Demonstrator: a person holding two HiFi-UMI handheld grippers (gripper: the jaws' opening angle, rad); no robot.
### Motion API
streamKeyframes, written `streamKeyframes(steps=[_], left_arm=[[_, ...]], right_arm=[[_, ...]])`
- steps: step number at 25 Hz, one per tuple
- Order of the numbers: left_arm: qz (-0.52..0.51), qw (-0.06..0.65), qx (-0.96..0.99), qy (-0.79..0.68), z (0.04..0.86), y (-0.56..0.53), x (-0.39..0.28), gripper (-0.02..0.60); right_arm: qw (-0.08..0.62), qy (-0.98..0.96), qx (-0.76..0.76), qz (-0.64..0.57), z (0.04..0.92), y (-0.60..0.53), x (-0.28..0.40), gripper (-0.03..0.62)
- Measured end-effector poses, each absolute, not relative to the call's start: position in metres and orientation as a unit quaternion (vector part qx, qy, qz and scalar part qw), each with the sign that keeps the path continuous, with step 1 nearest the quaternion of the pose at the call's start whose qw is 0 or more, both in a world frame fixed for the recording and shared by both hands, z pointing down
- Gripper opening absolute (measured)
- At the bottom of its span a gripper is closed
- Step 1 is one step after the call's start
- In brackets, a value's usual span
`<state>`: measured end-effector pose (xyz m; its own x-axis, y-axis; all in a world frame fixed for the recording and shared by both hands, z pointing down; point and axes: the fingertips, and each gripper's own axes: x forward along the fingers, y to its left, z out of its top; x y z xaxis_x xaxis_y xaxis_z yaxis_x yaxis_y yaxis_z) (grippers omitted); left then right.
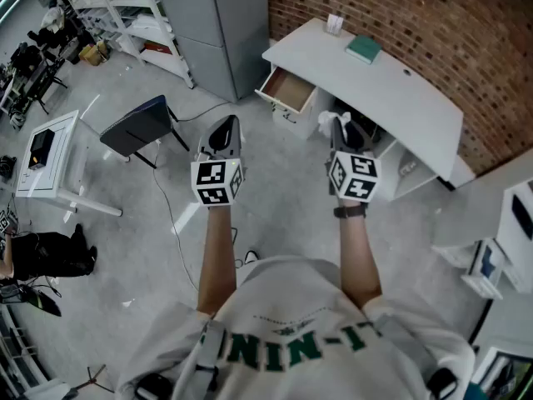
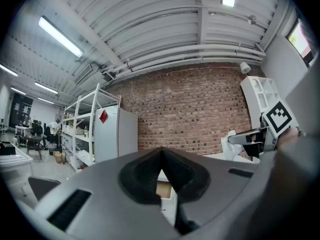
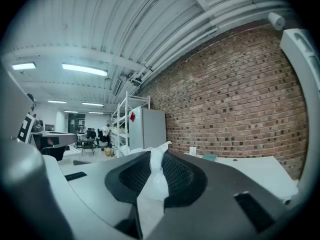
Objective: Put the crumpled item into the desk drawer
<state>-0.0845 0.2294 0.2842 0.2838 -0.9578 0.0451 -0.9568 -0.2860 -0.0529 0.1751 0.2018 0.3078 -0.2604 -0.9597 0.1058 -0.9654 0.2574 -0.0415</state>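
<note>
Two tongs are held out side by side above the grey floor. The left tongs have their jaws drawn together at the tips, with nothing between them. The right tongs are pinched narrow on the crumpled item, a white wad that pokes up past the jaw tips, in the air and apart from the drawer. That drawer stands pulled out of the white bench, showing its wooden bottom. A green book lies on the bench top close to the brick wall. A dark chair stands off to the left.
</note>
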Motion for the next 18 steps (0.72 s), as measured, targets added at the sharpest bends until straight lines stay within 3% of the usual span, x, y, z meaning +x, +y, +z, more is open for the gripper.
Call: streamKeyframes(steps=[18], left_arm=[[-0.042,-0.003,-0.796,0.603,0.299,0.256,-0.019,-0.002]], right_arm=[[0.010,-0.817,0.568,0.099,0.328,0.220,0.218,0.066]])
